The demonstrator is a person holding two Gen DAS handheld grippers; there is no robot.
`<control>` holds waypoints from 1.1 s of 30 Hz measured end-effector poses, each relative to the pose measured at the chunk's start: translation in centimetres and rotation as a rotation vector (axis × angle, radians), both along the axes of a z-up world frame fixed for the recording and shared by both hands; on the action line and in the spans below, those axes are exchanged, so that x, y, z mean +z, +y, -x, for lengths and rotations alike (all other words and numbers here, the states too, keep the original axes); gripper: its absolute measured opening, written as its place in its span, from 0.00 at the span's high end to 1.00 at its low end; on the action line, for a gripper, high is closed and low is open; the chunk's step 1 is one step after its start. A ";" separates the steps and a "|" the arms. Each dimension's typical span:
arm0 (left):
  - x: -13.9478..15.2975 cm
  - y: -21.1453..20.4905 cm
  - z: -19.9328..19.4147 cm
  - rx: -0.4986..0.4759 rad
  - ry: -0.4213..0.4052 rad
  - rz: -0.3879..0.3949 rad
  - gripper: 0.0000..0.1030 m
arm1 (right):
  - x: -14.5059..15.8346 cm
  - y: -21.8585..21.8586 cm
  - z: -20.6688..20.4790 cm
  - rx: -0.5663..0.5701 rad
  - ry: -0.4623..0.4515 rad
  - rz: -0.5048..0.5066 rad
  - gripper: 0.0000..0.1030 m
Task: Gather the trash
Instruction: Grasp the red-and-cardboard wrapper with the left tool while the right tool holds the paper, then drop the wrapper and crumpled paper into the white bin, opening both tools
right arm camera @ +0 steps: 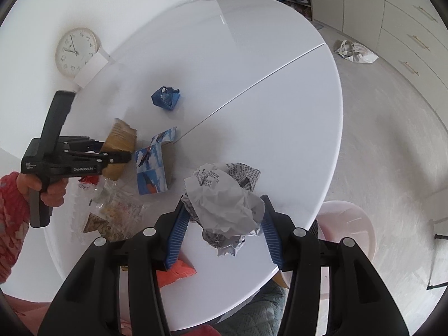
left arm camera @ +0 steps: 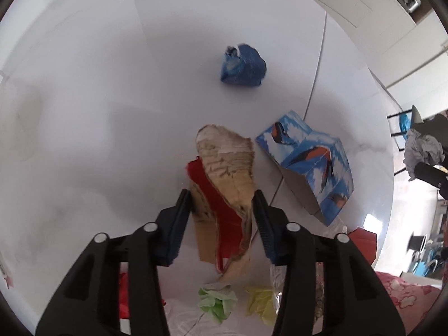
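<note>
- Two pieces of trash are already taken up, one in each gripper, over a round white table [right arm camera: 252, 64].
- Left gripper [left arm camera: 222, 196]: its jaws stand narrow, with a torn cardboard scrap [left arm camera: 224, 162] between them; the pads look pressed against its two edges. It is tan and fuzzy along the rip, with a red printed layer on one side.
- My guess is that the cardboard is light and fairly stiff, so it should keep its shape, but the torn, layered end may peel or bend (a hold lower down on the solid part seems safer).
- Right gripper [right arm camera: 224, 204]: its jaws are partly closed around a crumpled paper ball [right arm camera: 224, 198], grey-white with printed text, lifted above the table near its edge.
- The ball is probably very light, soft and springy; it squashes rather than slips, so a hold across its widest part suits it.
- Still lying on the table: a crumpled blue wad [left arm camera: 242, 64], well apart from the rest, and a blue carton with birds on it [left arm camera: 310, 162] beside the cardboard.
- The carton looks hollow and open at one end; it may crush, so take it by a wall or an edge.
- A pink bin [right arm camera: 350, 224] shows beyond the table edge (a likely place for it all).
</note>
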State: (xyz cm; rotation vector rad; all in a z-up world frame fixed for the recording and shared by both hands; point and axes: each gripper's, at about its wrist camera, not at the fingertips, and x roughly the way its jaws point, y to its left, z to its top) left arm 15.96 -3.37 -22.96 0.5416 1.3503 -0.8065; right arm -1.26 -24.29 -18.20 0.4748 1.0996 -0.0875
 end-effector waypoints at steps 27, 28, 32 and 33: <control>11.6 -8.3 16.2 0.002 -0.110 0.189 0.57 | -20.8 -10.3 12.0 -0.276 0.285 -0.098 0.35; 11.3 -9.1 16.7 -0.018 -0.112 0.174 0.57 | -21.5 -10.4 12.0 -0.273 0.300 -0.105 0.24; 10.1 -11.8 19.8 -0.067 -0.094 0.149 0.57 | -21.0 -11.4 13.5 -0.307 0.293 -0.114 0.17; 9.6 -12.8 20.7 -0.083 -0.081 0.144 0.57 | -20.4 -11.6 14.4 -0.320 0.286 -0.108 0.14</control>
